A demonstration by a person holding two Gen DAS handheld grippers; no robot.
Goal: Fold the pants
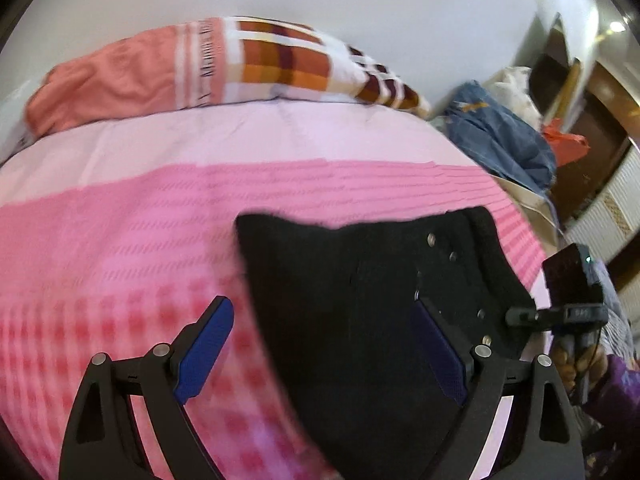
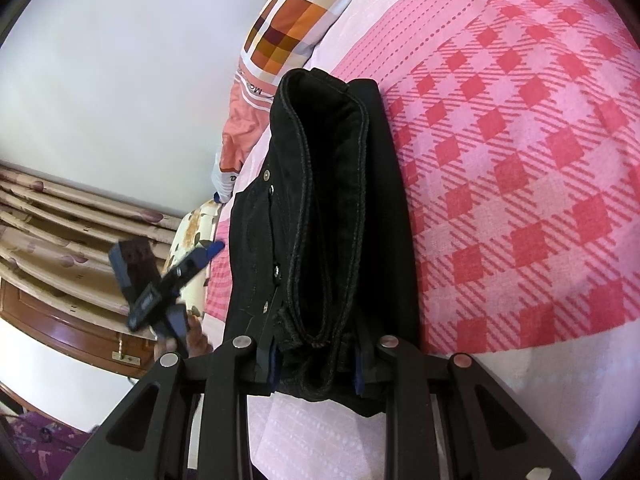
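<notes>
Currently the left tool (image 1: pixel 320 344) stands wide open and empty above the black pants (image 2: pixel 320 208), a soft, fairly heavy folded bundle lying at the bed (image 2: pixel 520 160) edge, while the right tool (image 2: pixel 316 364) clamps its thick stacked hems, the firmest hold.

Both wrist views look down past their jaws, close over the black pants (image 1: pixel 360 320) on the checked bedspread (image 2: pixel 520 160) they share

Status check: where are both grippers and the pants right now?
Right gripper clamped on the black pants, folded bundle on the pink checked bedspread. Left gripper open, holding nothing, over the pants. Nothing blocking; pillow well clear.
</notes>
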